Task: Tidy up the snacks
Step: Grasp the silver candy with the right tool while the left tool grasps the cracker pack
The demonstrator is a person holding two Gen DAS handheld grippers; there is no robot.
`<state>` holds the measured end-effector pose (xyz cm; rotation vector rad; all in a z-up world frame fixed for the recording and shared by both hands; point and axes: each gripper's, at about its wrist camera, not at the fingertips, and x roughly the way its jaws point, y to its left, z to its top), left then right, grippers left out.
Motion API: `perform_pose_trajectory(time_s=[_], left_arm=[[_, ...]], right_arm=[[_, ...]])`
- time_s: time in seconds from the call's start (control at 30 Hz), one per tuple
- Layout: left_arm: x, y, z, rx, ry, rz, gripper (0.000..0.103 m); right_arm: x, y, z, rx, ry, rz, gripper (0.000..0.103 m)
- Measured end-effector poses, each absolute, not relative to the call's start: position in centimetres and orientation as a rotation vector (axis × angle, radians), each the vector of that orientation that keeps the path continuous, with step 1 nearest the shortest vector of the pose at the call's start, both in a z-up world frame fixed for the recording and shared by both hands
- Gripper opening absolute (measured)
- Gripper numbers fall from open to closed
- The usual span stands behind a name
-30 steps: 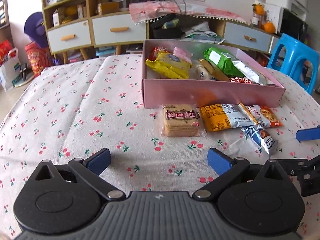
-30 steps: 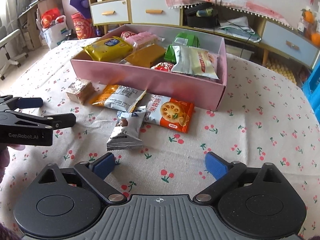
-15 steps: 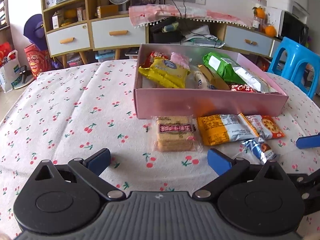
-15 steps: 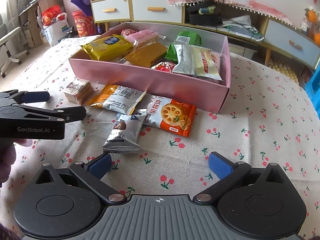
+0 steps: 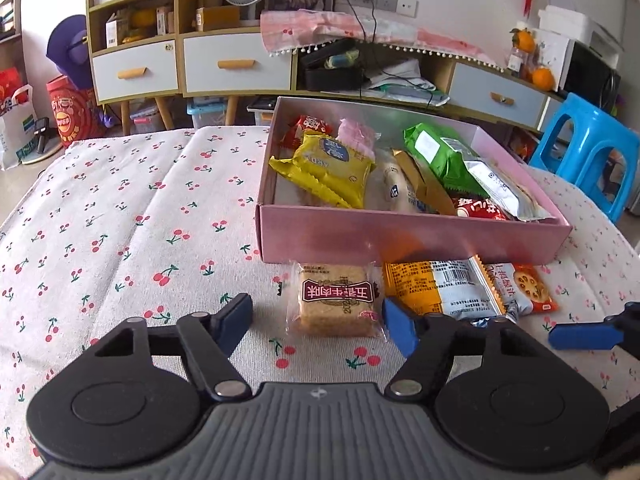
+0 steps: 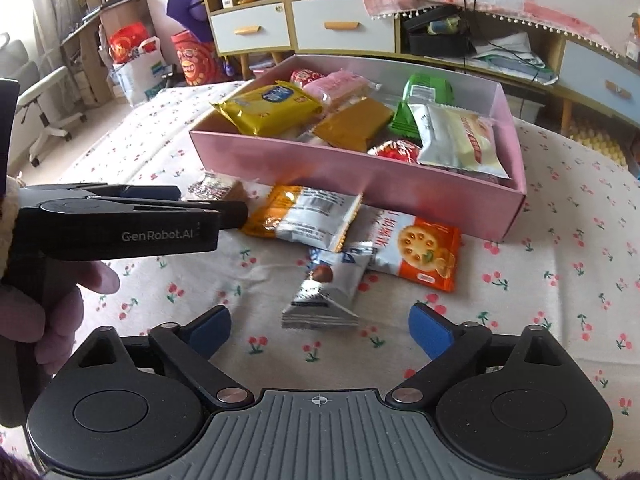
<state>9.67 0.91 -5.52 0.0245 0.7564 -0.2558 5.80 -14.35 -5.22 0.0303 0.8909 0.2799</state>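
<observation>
A pink box (image 5: pixel 412 234) (image 6: pixel 360 176) holds several snack packs. In front of it on the cherry-print cloth lie a clear-wrapped biscuit pack (image 5: pixel 336 300) (image 6: pixel 212 188), an orange and silver pack (image 5: pixel 440 290) (image 6: pixel 304 216), an orange cracker pack (image 5: pixel 524 286) (image 6: pixel 420 250) and a small silver and blue pack (image 6: pixel 326 290). My left gripper (image 5: pixel 316 322) is open, its fingers on either side of the biscuit pack's near end. My right gripper (image 6: pixel 320 330) is open, just short of the small silver and blue pack.
The left gripper's body and the hand holding it (image 6: pixel 116 220) fill the left of the right wrist view. A blue stool (image 5: pixel 588 152) stands at the table's right. Cabinets with drawers (image 5: pixel 236 66) stand behind the table.
My left gripper has moved forward and right until its fingers flank the biscuit pack. My right gripper has moved closer to the small silver and blue pack. Both stay open.
</observation>
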Motion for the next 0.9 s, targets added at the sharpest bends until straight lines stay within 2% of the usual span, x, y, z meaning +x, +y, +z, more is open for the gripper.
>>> perform_pose_trajectory(time_s=[0.17, 0.37, 0.53, 0.7, 0.9], left_arm=[[9.72, 0.76, -5.29, 0.028, 0.762, -0.270, 0.054], [9.81, 0.96, -5.03, 0.011, 0.775, -0.277, 0.048], [9.83, 1.04, -4.85, 0.005, 0.788, -0.285, 0.045], [9.77, 1.06, -4.64, 0.000, 0.802, -0.293, 0.042], [9.60, 0.94, -4.54, 0.004, 0.815, -0.300, 0.041]], right_arm=[[6.00, -14.08, -5.05, 0.039, 0.882, 0.253, 0.086], [6.14, -14.12, -4.77, 0.058, 0.872, 0.245, 0.069], [6.16, -14.09, -4.61, 0.058, 0.868, 0.252, 0.048], [6.32, -14.33, -4.48, 0.069, 0.870, 0.249, 0.035], [6.31, -14.31, -4.22, 0.071, 0.865, 0.261, 0.035]])
